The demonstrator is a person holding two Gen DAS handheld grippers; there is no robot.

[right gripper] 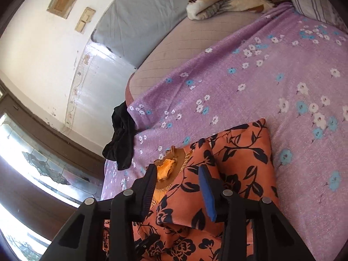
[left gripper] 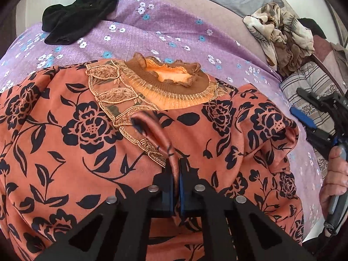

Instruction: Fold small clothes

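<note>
An orange top with black flowers (left gripper: 71, 143) lies spread on the purple flowered sheet (left gripper: 165, 30), its brown ruffled collar (left gripper: 165, 74) toward the far side. My left gripper (left gripper: 176, 163) is shut on a pinched fold of the orange top and holds it over the garment. My right gripper (right gripper: 179, 174) is open and empty, hovering over the top's folded right side (right gripper: 239, 152); it also shows at the right edge of the left wrist view (left gripper: 315, 113), held by a hand.
A black garment (left gripper: 80, 15) lies at the bed's far left edge. A beige patterned blanket (left gripper: 280, 41) and a striped pillow (left gripper: 308, 82) sit at the right. A grey pillow (right gripper: 141, 21) lies at the head, with a wall and window beyond.
</note>
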